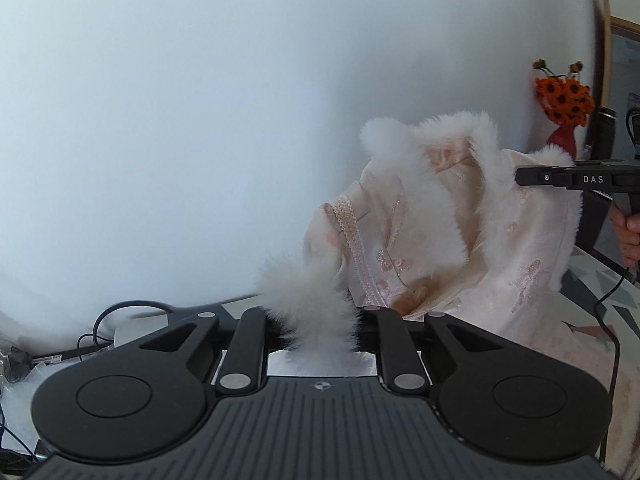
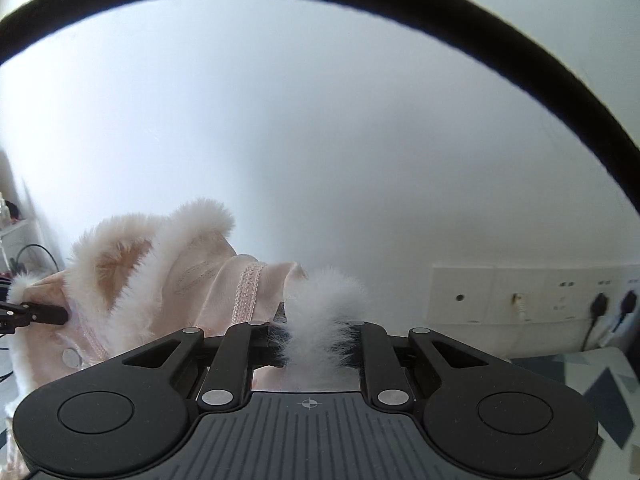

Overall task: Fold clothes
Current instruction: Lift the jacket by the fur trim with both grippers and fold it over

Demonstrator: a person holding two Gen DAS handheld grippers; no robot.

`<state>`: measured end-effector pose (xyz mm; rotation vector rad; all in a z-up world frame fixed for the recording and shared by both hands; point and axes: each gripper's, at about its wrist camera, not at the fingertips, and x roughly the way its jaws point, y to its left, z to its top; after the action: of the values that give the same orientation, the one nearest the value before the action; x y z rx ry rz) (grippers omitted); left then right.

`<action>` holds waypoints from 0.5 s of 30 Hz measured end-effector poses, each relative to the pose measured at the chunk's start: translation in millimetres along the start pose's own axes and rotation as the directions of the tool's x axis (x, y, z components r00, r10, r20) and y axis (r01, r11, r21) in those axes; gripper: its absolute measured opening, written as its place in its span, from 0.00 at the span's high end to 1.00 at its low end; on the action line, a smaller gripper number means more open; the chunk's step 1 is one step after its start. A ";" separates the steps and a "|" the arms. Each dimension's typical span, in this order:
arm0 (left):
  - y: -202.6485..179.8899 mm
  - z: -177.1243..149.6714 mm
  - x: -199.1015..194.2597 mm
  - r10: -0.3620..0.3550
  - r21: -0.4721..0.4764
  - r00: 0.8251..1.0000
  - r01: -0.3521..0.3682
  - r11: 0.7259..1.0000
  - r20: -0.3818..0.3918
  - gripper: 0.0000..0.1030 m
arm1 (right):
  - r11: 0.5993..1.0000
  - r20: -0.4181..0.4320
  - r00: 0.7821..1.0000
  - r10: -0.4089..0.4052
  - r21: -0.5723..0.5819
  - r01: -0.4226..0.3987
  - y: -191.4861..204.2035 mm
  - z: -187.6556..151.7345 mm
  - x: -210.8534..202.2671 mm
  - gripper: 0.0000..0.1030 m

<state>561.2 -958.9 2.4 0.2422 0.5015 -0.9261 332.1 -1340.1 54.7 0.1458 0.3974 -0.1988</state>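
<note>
the pale pink garment (image 1: 460, 240) with its white fur trim (image 1: 312, 304) hangs in the air between the two grippers, stretched out in front of a plain white wall (image 1: 200, 120). the left gripper (image 1: 316, 332) has its jaws drawn together on a tuft of that fur edging, the fluff spilling up and over the pinch so the fingertips themselves are buried in it; from there the cloth runs away to the right, with a beaded ribbon band (image 1: 354, 236) crossing the fabric just beyond the jaws. the right gripper (image 2: 320, 344) is likewise clamped on another stretch of fur edge, the white hairs bunched between its closed fingers, and the rest of the garment falls off to its left in soft folds, a furred collar or hood rim standing up at the top. from the left camera the right gripper shows side-on at the far right, its tip sunk into the fur at the garment's upper corner, with the person's hand (image 1: 628, 236) wrapped round its handle. from the right camera the left gripper's black tip pokes into the fur at the far left edge. beneath the hanging hem lies a surface with a grey and teal geometric print (image 2: 600, 384). a red vase of orange flowers (image 1: 564, 100) stands behind, and a row of wall sockets (image 2: 532, 292) sits low on the wall.
</note>
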 end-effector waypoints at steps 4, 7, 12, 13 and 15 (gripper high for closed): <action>-25.9 -25.9 -34.8 -0.072 0.010 0.997 0.072 0.997 -0.010 0.84 | 0.999 0.030 0.999 -0.036 0.009 0.035 11.8 -29.5 -64.6 0.87; -46.3 -56.2 -54.8 -0.120 0.007 0.991 0.121 0.993 -0.062 0.84 | 0.997 0.020 0.998 -0.062 0.039 0.061 17.9 -61.7 -103.5 0.87; -66.7 -110.3 -69.8 -0.183 -0.131 0.964 0.160 0.978 -0.195 0.84 | 0.988 -0.111 0.989 -0.098 0.109 0.110 18.4 -129.7 -135.0 0.86; -67.8 -120.9 -68.4 -0.192 -0.161 0.957 0.159 0.974 -0.217 0.84 | 0.985 -0.150 0.984 -0.101 0.127 0.120 17.4 -145.0 -137.3 0.86; -68.4 -139.0 -64.7 -0.198 -0.198 0.948 0.150 0.969 -0.251 0.84 | 0.976 -0.227 0.969 -0.100 0.169 0.140 14.5 -172.7 -131.5 0.86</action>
<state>430.8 -896.8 -83.1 0.1638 0.8643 -1.0203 152.9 -1273.6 -49.0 0.3276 0.6071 -0.3419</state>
